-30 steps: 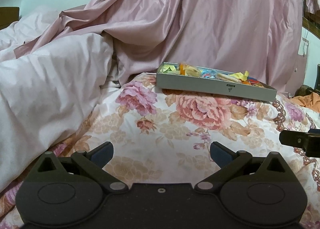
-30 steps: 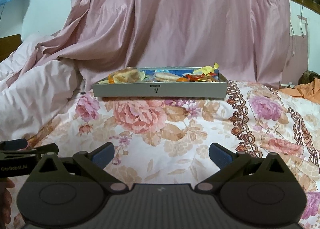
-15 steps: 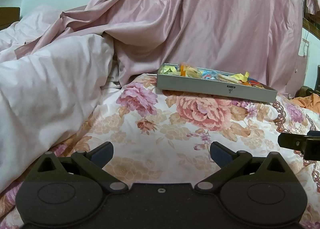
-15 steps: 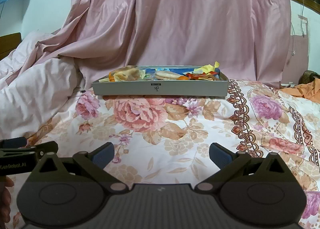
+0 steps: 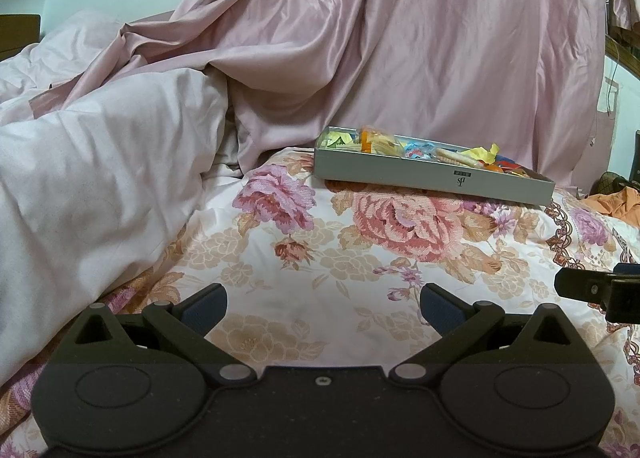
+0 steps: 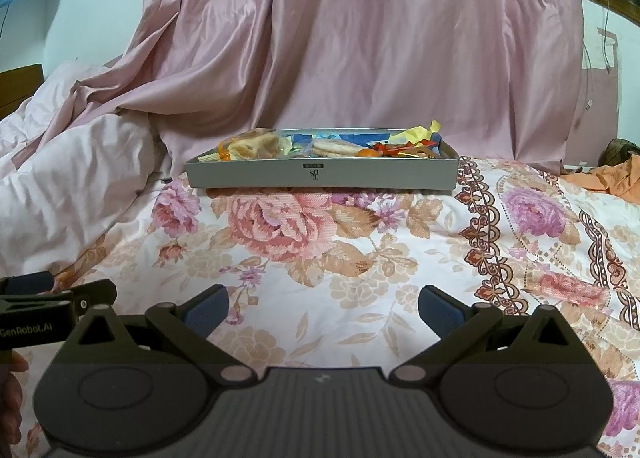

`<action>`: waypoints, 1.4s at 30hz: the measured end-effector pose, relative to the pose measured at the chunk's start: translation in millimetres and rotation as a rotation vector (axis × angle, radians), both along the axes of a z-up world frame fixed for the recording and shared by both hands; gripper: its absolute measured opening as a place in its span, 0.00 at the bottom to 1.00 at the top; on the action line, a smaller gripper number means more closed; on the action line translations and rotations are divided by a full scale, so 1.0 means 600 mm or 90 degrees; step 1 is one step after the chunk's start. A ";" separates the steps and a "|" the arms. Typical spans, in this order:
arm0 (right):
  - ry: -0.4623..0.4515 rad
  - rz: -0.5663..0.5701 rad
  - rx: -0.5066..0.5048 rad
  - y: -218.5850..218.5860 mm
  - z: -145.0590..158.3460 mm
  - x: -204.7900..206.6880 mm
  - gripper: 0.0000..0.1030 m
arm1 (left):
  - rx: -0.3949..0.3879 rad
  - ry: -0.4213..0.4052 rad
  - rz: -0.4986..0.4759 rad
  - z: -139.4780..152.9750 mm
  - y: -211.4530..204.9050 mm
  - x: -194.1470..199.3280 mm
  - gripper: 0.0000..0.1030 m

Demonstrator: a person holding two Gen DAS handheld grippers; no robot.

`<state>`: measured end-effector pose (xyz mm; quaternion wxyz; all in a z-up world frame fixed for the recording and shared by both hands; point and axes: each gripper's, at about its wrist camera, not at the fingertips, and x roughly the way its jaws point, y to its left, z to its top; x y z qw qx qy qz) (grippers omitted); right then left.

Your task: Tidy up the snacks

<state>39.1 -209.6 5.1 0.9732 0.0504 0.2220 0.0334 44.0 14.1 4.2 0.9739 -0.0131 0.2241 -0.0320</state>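
1. Leftmost, a pale pink duvet (image 5: 92, 178) is heaped at about nine o'clock of the left claw (image 5: 322, 304), whose fingers are spread wide and hold nothing.
2. Ahead at roughly one o'clock in the left wrist view, a shallow grey box (image 5: 424, 176) sits on the floral bed (image 5: 320, 258), well apart from both claws; seen from the right wrist it lies at twelve o'clock.
3. Inside it lie the snacks (image 6: 320, 146): small wrapped pieces, a clear bag of biscuits and crinkled yellow and orange wrappers, loosely jumbled.
4. These will likely be light, crackly and slippery, and the biscuits brittle; a gentle pinch on a wrapper's twisted end or a bag's sealed edge looks safest.
5. The box wall looks like stiff card, fit to be steadied by its rim, though the soft mattress could let it tip.
6. The right claw (image 6: 323, 308) is likewise released and empty.
7. Nothing lies between the claws and the box; a pink satin drape (image 6: 400, 38) hangs close behind it, and orange cloth (image 6: 600, 176) lies at two o'clock.
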 end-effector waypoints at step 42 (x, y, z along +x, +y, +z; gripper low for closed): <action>0.009 0.003 -0.001 0.003 -0.005 -0.002 1.00 | -0.013 0.039 0.016 0.005 -0.002 0.002 0.99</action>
